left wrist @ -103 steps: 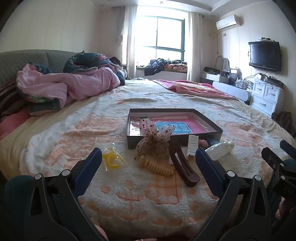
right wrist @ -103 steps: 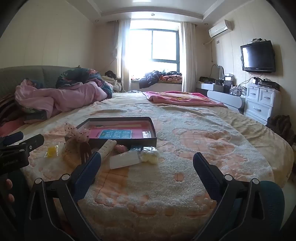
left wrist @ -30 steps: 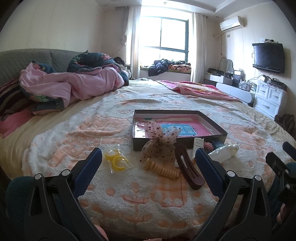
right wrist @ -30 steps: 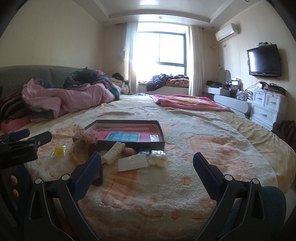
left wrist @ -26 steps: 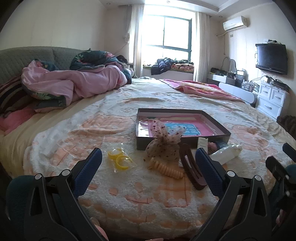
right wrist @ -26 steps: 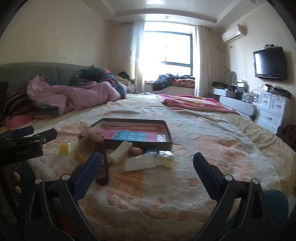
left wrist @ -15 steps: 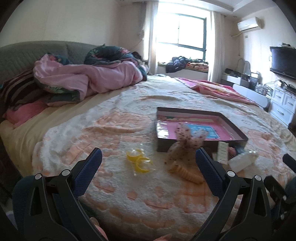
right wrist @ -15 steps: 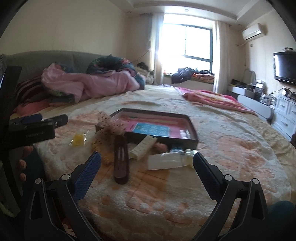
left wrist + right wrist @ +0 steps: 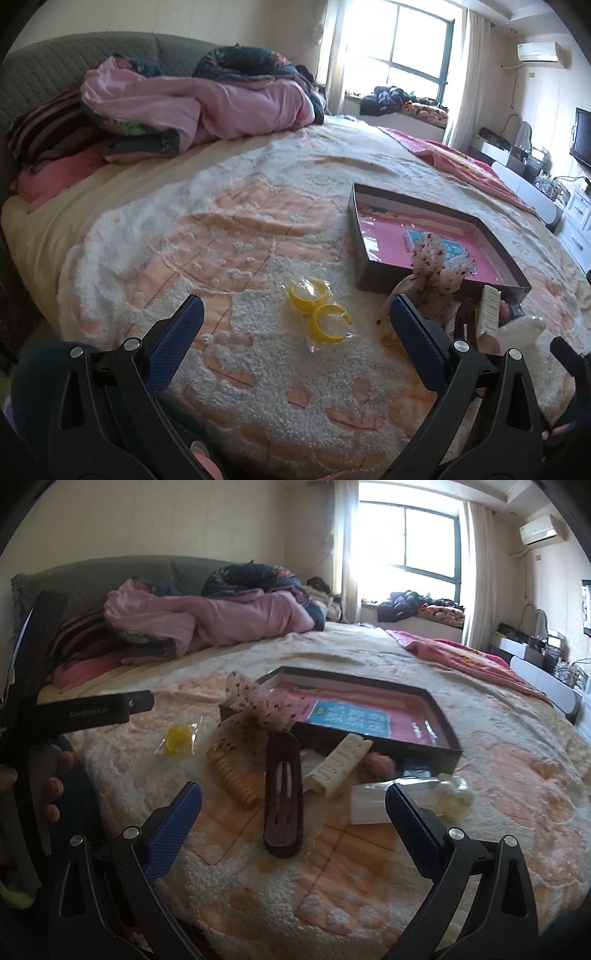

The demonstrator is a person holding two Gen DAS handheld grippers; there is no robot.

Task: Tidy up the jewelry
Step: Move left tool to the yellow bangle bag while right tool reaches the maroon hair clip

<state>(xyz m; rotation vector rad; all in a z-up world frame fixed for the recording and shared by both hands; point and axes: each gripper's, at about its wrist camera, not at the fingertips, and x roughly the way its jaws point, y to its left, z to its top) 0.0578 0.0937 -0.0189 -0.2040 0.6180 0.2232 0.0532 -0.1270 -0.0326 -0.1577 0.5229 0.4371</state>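
A shallow dark box with a pink lining lies on the bed. In front of it sit yellow hoops in a clear bag, a spotted mesh pouch, a beige spiral hair tie, a dark brown hair clip, a cream claw clip and a white packet. My left gripper is open just short of the yellow hoops. My right gripper is open with the brown clip lying between its fingers' line of sight, untouched.
The items rest on a fluffy white and orange blanket. Pink and dark bedding is heaped at the headboard. A hand holds the left gripper's body at the left of the right wrist view. White drawers stand right.
Both grippers have swung leftward and moved closer to the items. The yellow hoops now sit centred ahead of the left gripper, and the brown clip ahead of the right one. Both stay open.
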